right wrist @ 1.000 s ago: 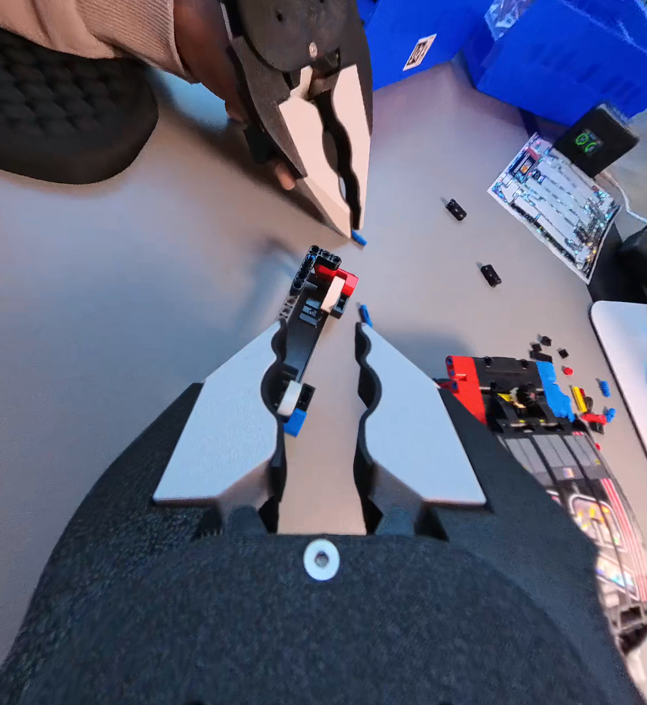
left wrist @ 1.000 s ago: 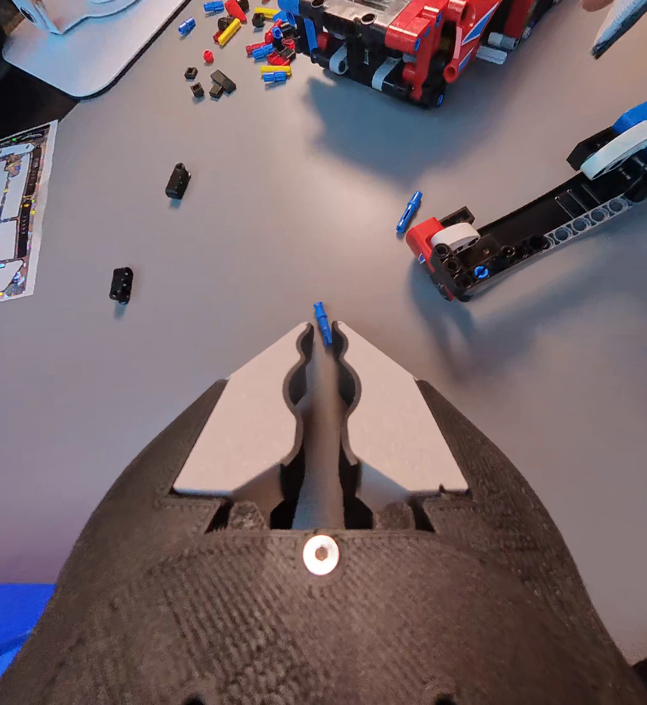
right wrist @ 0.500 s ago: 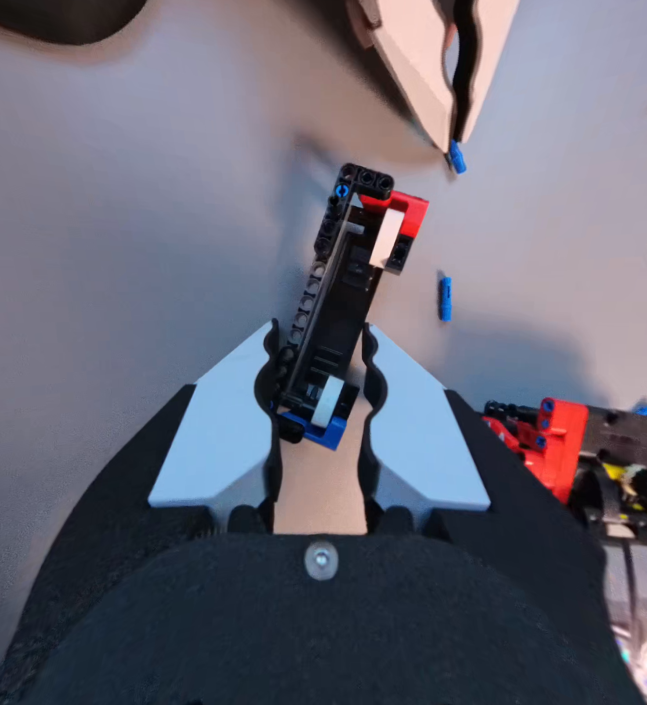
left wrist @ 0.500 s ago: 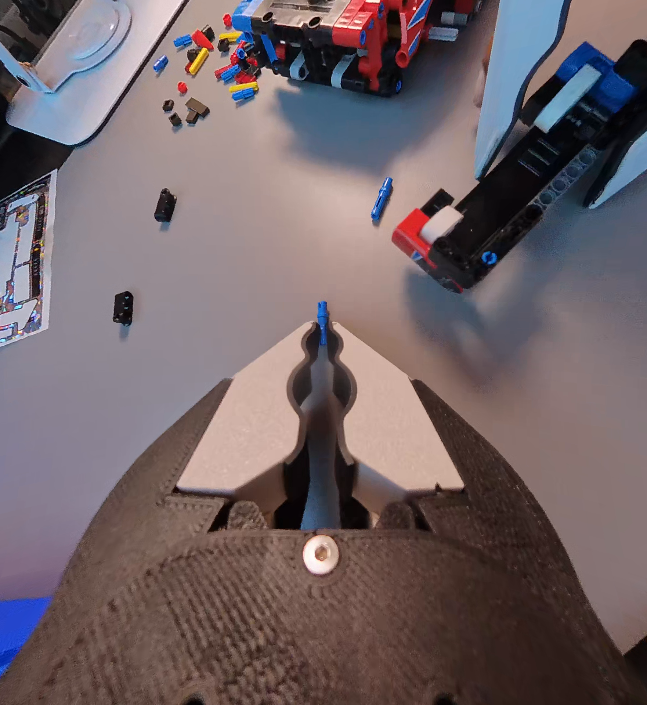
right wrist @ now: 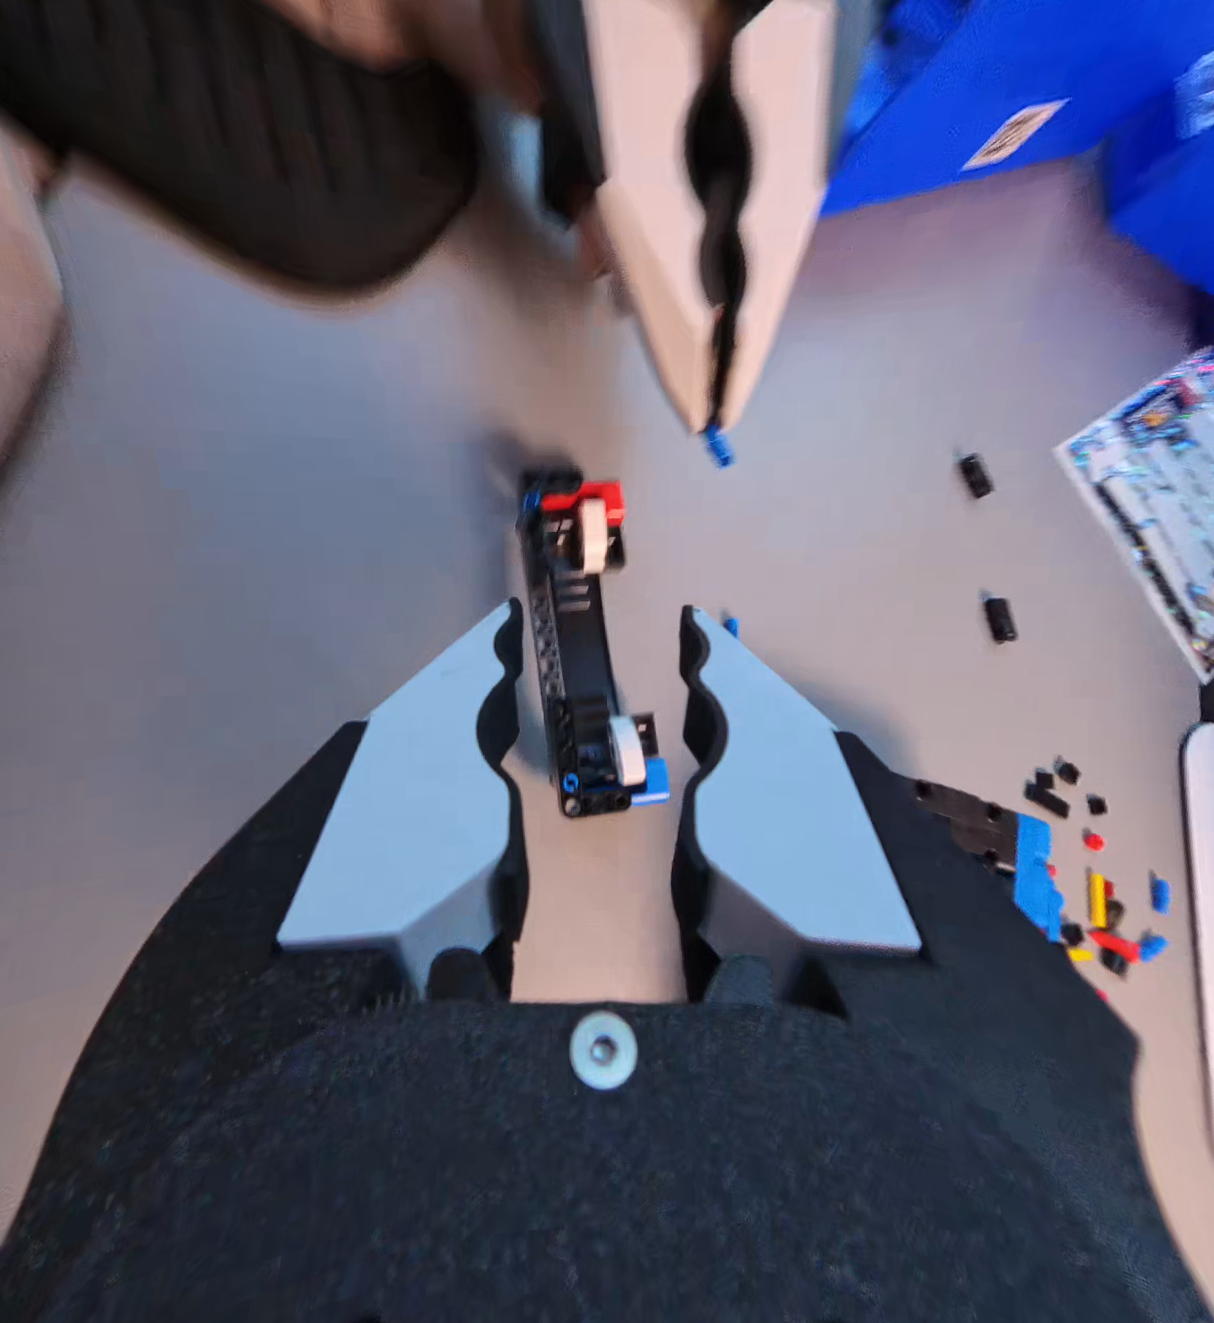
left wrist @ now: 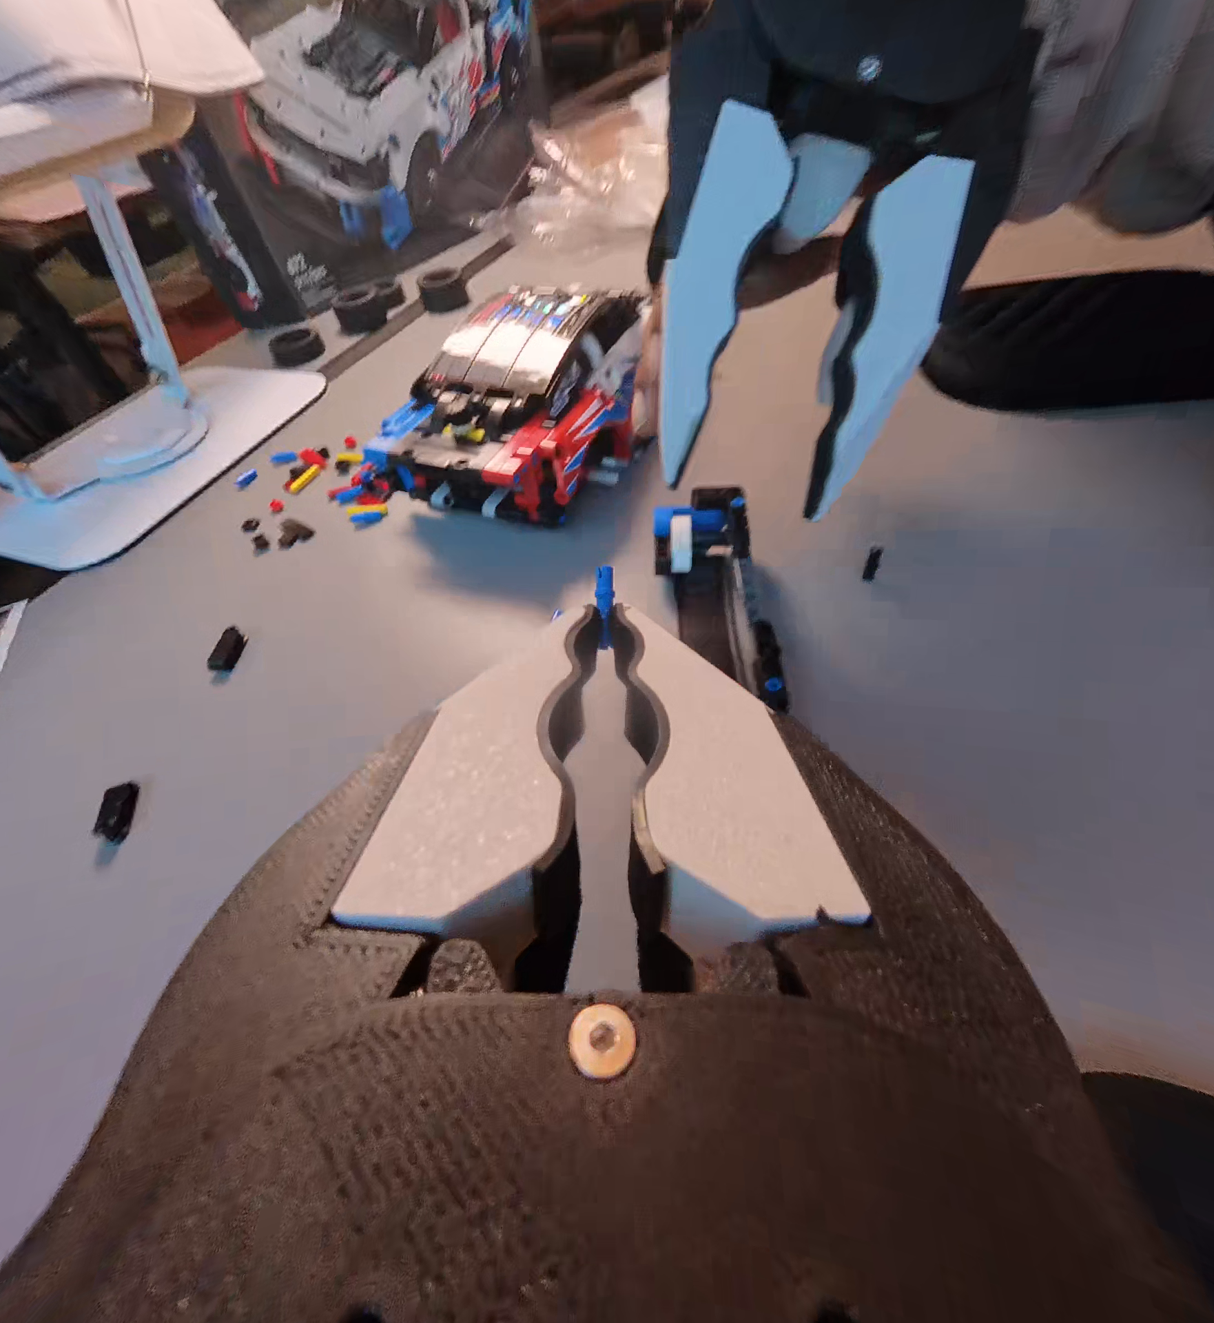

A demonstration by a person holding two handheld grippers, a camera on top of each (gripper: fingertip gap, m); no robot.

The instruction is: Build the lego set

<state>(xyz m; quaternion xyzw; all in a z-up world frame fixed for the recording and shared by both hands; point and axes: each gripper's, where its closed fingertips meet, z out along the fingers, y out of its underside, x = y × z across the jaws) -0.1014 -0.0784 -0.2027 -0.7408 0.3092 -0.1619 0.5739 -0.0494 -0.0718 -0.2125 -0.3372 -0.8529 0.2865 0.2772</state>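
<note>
Progress looks to be well past the middle: a mostly built red, white and blue toy car (left wrist: 518, 422) stands on the grey table (left wrist: 1019, 716), though its tyres (left wrist: 361, 308) lie loose behind it beside the box (left wrist: 375, 129), so the wheels are not yet fitted. Near the car's front lies a scatter of small loose parts (left wrist: 318, 480), and two black connectors (right wrist: 987, 544) sit apart near the sticker sheet (right wrist: 1177, 515). A long black sub-assembly (right wrist: 579, 658) with red and blue ends lies flat on the table, not joined to the car.

The left gripper (left wrist: 605, 608) has its jaws pressed together on a small blue pin (left wrist: 604, 583), held above the table with its tip sticking out. The right gripper (right wrist: 598, 616) hangs over the sub-assembly with its jaws apart, holding nothing. My judgement is that the pin is meant for a hole in that sub-assembly, which must then be mounted on the car.
</note>
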